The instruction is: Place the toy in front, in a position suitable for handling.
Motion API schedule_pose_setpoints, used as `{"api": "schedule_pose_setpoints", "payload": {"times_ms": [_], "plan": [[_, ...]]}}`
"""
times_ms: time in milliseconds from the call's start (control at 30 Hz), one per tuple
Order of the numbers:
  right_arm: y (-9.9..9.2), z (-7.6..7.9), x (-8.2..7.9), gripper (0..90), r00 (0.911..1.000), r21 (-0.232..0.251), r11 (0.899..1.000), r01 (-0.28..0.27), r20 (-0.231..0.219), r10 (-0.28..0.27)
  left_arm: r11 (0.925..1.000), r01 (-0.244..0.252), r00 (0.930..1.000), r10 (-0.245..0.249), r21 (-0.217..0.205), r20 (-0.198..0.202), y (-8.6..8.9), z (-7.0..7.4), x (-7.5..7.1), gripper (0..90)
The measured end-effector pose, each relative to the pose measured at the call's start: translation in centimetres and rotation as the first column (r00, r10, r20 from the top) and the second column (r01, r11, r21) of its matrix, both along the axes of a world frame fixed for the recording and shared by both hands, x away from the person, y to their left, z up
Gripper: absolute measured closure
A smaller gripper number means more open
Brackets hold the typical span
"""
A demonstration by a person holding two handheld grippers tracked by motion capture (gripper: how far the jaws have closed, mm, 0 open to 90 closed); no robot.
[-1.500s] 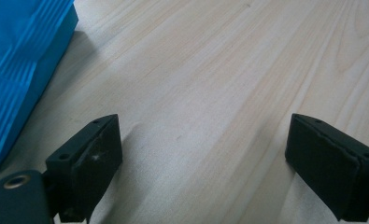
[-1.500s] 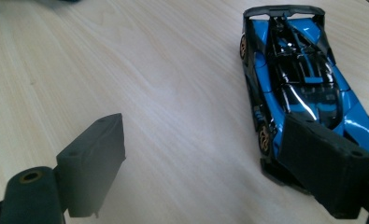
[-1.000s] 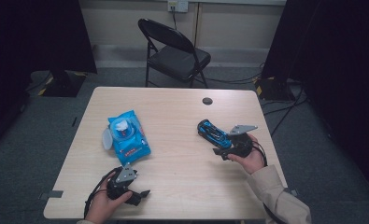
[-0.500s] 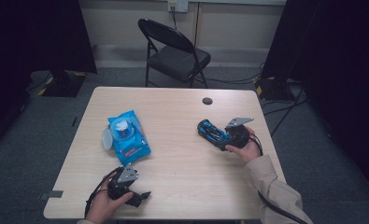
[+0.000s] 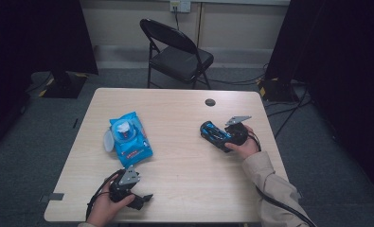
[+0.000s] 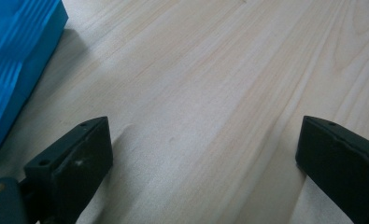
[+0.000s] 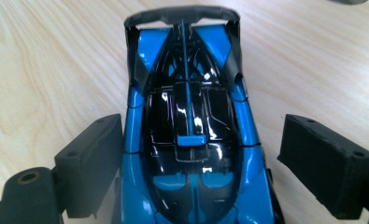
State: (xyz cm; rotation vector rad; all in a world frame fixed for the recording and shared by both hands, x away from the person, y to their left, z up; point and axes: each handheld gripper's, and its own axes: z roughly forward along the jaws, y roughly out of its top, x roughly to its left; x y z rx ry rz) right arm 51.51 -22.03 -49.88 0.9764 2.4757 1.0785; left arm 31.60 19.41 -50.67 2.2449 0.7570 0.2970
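A blue and black toy race car (image 5: 211,132) (image 7: 191,116) lies on the right half of the wooden table (image 5: 175,113). My right gripper (image 5: 224,140) (image 7: 201,163) stands open around its body. One pad (image 7: 93,163) lies against the car's side, and the other pad (image 7: 327,163) stands a little off it. My left gripper (image 5: 144,198) (image 6: 205,154) rests near the table's front left edge, open. Its jaws have just been opening a little with nothing but bare wood between them. A blue wet-wipes pack (image 5: 128,139) (image 6: 14,56) lies just beyond it.
A small black round cap (image 5: 210,102) sits in the tabletop near the far edge. A black folding chair (image 5: 175,52) stands behind the table. Cables trail on the carpet at the right.
My right hand has slid left and forward so its jaws now reach along the car's sides. The car, the wipes pack and my left hand have stayed put.
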Motion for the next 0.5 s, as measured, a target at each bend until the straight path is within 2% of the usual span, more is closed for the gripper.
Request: {"api": "schedule_pose_setpoints", "payload": {"times_ms": [100,133,233,333,500], "plan": [[0.27,-0.66,0.17,13.5,0.9999,-0.004,1.0,-0.003,-0.017,0.003,1.0,0.002,1.0,-0.002,0.001,-0.001,-0.02,0.0,0.01,2.8],[0.42,-1.05,0.11,13.4,1.0,-0.016,1.0,-0.008,-0.004,0.008,1.0,0.002,1.0,-0.002,0.002,0.0,-0.02,0.0,0.01,2.8],[0.41,-1.05,0.11,15.5,1.0,-0.013,1.0,0.0,-0.003,0.0,1.0,0.002,1.0,-0.002,0.002,-0.001,-0.02,0.0,0.01,2.7],[0.42,-1.0,0.05,24.2,0.9999,-0.005,1.0,-0.016,0.001,0.016,1.0,0.004,1.0,-0.004,0.002,-0.002,-0.05,-0.02,0.01,2.3],[0.66,-0.88,-0.22,24.7,1.0,-0.01,1.0,-0.003,0.005,0.003,1.0,0.006,1.0,-0.006,0.004,-0.002,-0.05,-0.01,0.02,2.0]]}}
